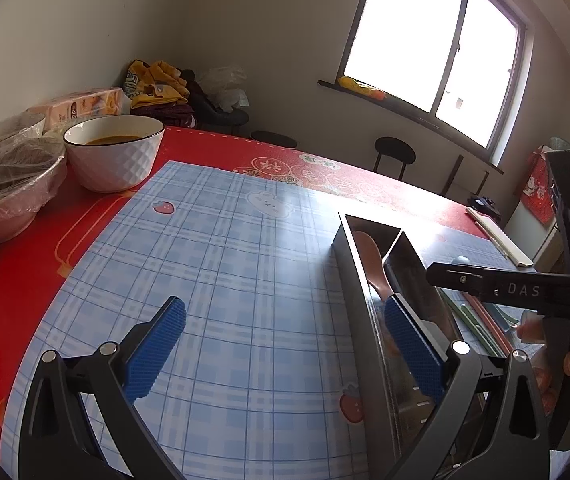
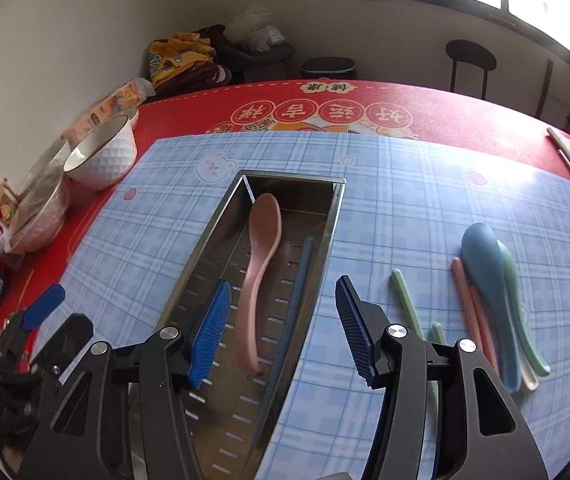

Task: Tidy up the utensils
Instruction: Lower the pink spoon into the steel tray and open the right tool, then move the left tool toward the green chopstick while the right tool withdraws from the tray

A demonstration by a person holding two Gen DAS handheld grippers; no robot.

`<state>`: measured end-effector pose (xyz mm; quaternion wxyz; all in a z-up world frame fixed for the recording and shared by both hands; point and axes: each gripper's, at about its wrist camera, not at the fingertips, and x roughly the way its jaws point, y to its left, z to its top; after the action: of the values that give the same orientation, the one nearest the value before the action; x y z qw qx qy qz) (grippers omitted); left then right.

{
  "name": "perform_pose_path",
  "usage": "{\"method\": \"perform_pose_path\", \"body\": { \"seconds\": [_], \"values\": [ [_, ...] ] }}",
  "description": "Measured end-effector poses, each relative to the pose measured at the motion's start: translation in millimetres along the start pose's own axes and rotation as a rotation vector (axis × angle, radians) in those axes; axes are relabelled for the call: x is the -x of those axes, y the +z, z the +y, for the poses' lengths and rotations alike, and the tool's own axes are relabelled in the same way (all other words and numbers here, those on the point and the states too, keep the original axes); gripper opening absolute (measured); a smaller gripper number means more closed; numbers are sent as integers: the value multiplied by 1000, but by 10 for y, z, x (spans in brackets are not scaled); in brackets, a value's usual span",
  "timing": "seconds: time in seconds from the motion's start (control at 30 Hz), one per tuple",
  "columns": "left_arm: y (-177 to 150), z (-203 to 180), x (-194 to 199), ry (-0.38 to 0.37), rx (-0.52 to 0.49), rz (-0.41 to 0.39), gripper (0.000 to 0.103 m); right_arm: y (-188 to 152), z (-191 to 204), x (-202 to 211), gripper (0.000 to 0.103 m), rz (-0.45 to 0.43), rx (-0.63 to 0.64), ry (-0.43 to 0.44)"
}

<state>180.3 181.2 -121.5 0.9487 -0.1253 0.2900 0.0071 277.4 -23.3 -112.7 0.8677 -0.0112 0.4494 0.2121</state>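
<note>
Utensils: one pink spoon (image 2: 259, 276) and one dark blue chopstick (image 2: 291, 312) lie in the steel tray (image 2: 335, 216) directly below your right gripper (image 2: 283, 330), whose jaws stand apart, holding nothing. To its right, on the plaid mat (image 2: 405, 184), lie two more spoons, blue (image 2: 485, 264) and green (image 2: 511, 272), beside several pastel chopsticks, overlapped and hard to count. Your left gripper (image 1: 283, 350) hangs wide open, empty, one finger hiding the tray's near part.

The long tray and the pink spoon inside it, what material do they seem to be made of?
The tray looks like polished metal, probably stainless steel: its walls mirror the surroundings and its floor has punched slots. The pink spoon looks like matte plastic or a similar moulded material: an even pastel colour with only a soft sheen. Ceramic cannot be ruled out.
</note>
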Motion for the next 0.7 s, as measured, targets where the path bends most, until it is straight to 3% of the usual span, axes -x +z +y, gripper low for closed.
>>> {"method": "perform_pose_path", "body": {
  "seconds": [0.27,0.43,0.6,0.7],
  "values": [
    [-10,-11,-22,43,-1,6,97,-243,-148,403,85,-74,100,0],
    [22,-112,109,77,-9,-21,97,-376,-424,614,87,-105,67,41],
    [87,-270,232,10,65,16,97,-515,-728,764,87,-150,78,54],
    [97,-579,296,6,0,28,96,-570,-944,809,87,-174,83,56]
  ]
}}
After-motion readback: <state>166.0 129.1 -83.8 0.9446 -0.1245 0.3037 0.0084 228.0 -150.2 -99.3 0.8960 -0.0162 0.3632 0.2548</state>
